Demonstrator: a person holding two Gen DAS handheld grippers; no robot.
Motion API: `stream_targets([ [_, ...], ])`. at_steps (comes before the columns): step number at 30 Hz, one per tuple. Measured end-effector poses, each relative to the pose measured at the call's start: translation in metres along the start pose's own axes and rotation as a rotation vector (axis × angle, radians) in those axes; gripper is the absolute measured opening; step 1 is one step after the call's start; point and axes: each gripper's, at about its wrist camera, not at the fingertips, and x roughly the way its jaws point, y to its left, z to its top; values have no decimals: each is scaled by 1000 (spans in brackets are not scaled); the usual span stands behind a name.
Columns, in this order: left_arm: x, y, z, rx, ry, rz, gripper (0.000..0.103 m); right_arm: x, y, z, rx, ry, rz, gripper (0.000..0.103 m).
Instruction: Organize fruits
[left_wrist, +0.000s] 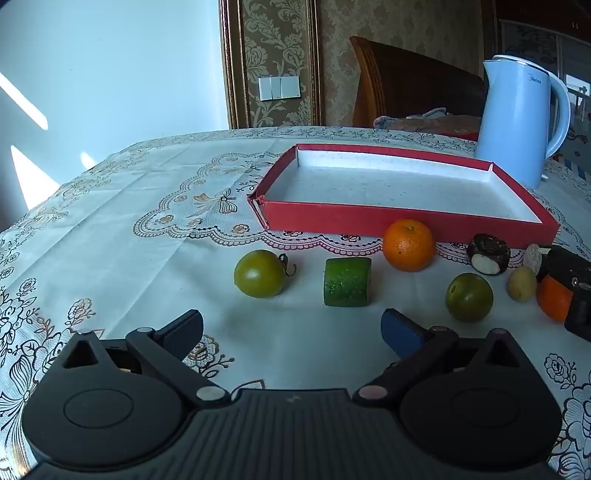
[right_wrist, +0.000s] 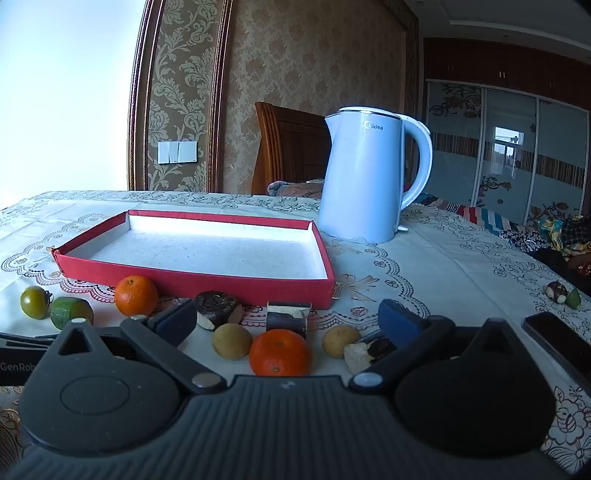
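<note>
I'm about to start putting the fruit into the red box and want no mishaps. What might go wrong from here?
1. The round orange between the open right tool fingers may roll when nudged.
2. The red box has a low wall; a low carry could clip it.
3. The kettle stands right behind the box, so overreaching might bump it.

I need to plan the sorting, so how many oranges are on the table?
2. One orange lies just in front of the red tray, near its left end. The other orange lies nearer, between the open fingers of the right gripper. More may be hidden behind the grippers.
</note>
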Motion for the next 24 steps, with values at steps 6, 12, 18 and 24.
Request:
stream_targets([
  [6,0,0,0,8,-6,7,103,0,0,0,-3,3,-1,103],
  [12,-1,-3,-1,6,-4,3,103,-1,-1,0,-2,2,-1,103],
  [18,0,-2,0,-3,-8,-4,103,-1,-2,-1,2,1,2,103],
  [24,-4,0,-2,-8,-17,-18,103,-3,-1,0,2,-11,-8,103],
])
